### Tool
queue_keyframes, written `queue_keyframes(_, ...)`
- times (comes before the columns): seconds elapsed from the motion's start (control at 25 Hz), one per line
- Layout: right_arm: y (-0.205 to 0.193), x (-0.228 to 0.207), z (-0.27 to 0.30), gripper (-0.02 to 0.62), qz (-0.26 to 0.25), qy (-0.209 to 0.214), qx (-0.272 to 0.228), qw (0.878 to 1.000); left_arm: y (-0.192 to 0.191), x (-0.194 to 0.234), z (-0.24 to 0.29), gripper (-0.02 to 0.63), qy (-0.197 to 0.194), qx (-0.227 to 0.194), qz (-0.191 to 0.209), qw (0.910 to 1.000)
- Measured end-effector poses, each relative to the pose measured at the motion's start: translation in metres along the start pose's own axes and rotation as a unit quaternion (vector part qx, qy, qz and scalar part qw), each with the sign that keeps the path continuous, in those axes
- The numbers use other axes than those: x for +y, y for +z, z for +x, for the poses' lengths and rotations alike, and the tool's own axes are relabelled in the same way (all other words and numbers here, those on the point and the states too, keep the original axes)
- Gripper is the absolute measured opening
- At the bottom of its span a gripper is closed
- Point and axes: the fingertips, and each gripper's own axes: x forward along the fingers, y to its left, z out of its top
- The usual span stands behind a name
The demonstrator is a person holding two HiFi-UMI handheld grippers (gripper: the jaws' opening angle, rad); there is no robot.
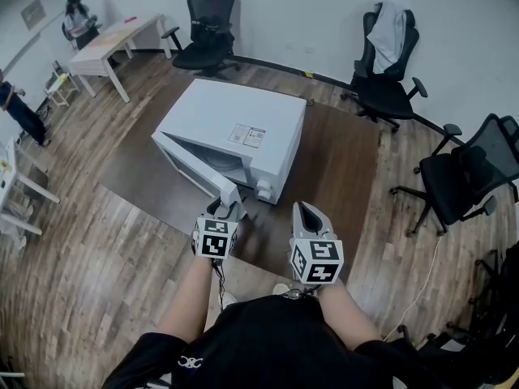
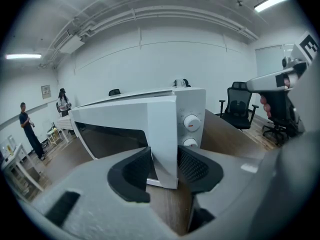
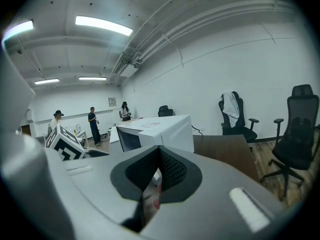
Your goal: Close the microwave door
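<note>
Microwave door (image 2: 125, 129) is ajar, its free edge between the jaws of the left gripper (image 2: 164, 168). Jaws are closing, pads not yet clamped on it. Right gripper (image 3: 159, 165) alongside, jaws pressed together, empty. Whole swing onto microwave (image 1: 243, 120) front is left.

**Black top, grey hand-held grippers**

The person wears a black short-sleeved top (image 1: 276, 343) with a small white emblem (image 1: 189, 362) on the left sleeve; the left hand-held gripper (image 1: 229, 209) and the right hand-held gripper (image 1: 305, 210) share pale grey shells, black ribbed pads (image 2: 132, 171) and a cube (image 1: 215, 239) of black-and-white square markers each; a thin dark cable (image 1: 219, 286) hangs below the left one, whose jaws are closing with the microwave door (image 2: 165, 134) edge between them.
</note>
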Motion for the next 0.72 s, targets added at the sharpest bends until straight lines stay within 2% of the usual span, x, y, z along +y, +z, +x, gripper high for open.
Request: queue_keyframes(0.72,0.002,-0.045,0.014,0.009,0.006,-0.022,0.007,1.000,0.036,-0.009,0.046,0.189,0.001,-0.018,-0.019,0.9997)
